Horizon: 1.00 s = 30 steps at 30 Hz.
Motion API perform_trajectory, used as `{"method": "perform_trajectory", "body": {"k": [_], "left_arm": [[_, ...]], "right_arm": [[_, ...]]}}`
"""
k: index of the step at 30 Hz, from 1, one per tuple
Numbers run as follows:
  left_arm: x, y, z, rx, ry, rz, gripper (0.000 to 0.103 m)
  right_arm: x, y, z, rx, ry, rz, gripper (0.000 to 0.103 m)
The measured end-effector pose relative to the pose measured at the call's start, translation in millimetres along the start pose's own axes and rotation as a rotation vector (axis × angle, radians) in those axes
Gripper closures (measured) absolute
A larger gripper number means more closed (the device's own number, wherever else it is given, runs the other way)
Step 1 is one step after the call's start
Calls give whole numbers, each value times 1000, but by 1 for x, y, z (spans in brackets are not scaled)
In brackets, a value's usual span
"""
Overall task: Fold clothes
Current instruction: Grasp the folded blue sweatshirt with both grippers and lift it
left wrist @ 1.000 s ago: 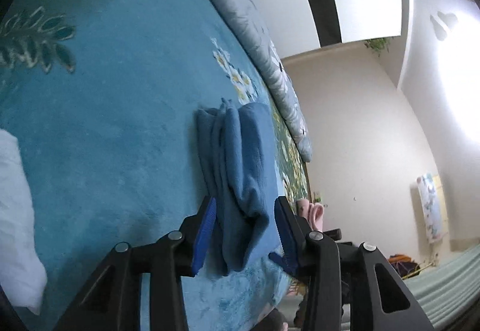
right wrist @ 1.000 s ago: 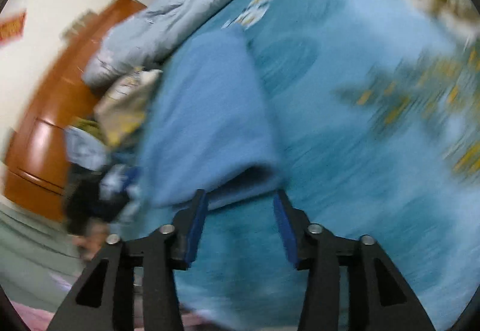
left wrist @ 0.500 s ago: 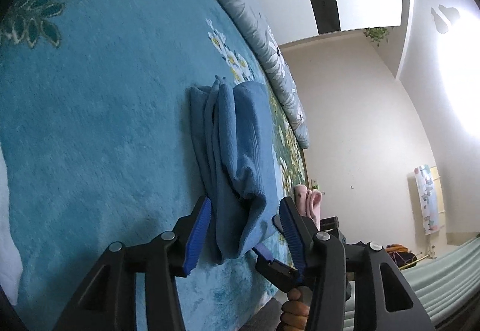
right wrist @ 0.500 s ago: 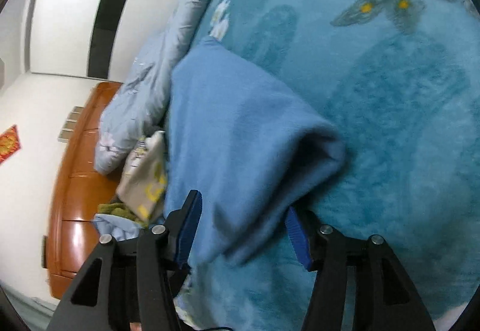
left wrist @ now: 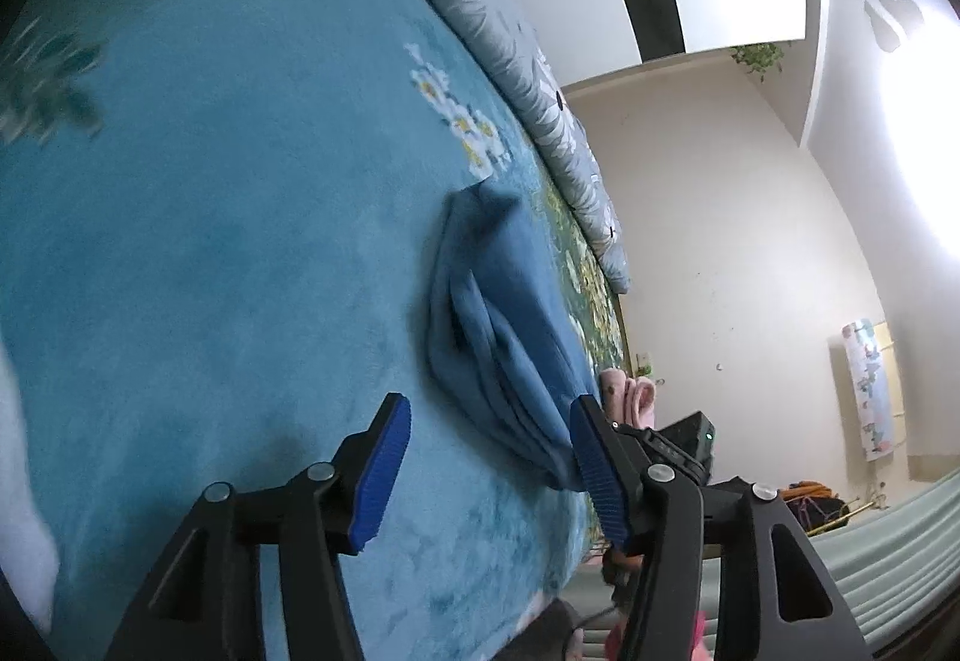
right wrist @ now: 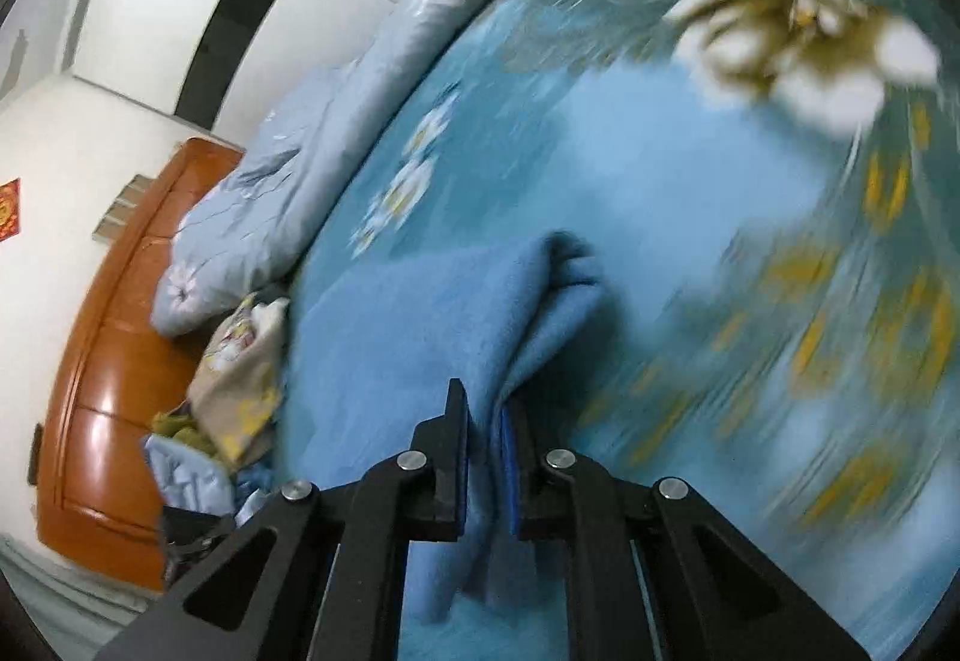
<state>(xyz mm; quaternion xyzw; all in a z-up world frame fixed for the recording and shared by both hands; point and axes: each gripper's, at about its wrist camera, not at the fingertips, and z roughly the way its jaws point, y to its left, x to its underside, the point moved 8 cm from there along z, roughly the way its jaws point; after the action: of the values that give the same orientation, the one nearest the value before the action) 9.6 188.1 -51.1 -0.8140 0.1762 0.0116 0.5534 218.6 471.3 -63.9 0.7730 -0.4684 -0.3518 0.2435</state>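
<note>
Pinching the folded blue garment (right wrist: 420, 337) at lower centre with my right hand-held gripper (right wrist: 487, 466); the left hand-held gripper (left wrist: 486, 466) gapes empty beside it on the bed (left wrist: 210, 241). Next, I'd probably lift it aside.

Dim indoor light — a blown-out white glare (left wrist: 918, 133) burns the left view's right edge. The right view smears the bedspread (right wrist: 780, 301) with motion blur — fisheye curvature bends both frames' dark corners.

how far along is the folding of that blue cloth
Mostly done: the blue cloth already lies in stacked layers on the teal blanket. The right gripper is shut on its edge; the left gripper is open beside it. Left: final placing.
</note>
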Motion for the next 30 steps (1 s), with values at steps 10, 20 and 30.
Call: {"method": "perform_trajectory", "body": {"k": [10,20,30], "left_arm": [[-45,-20,88,-77,56,-8,34],[-37,-6,125,-369,106,126,34],[-24,-10,134,-230,256,48,34]], "right_arm": [[-17,-4,1,47,50,-87,93],[-11,-8,2,54,65,-117,88],[-4,-22,5,-58,93,-5,80]]}}
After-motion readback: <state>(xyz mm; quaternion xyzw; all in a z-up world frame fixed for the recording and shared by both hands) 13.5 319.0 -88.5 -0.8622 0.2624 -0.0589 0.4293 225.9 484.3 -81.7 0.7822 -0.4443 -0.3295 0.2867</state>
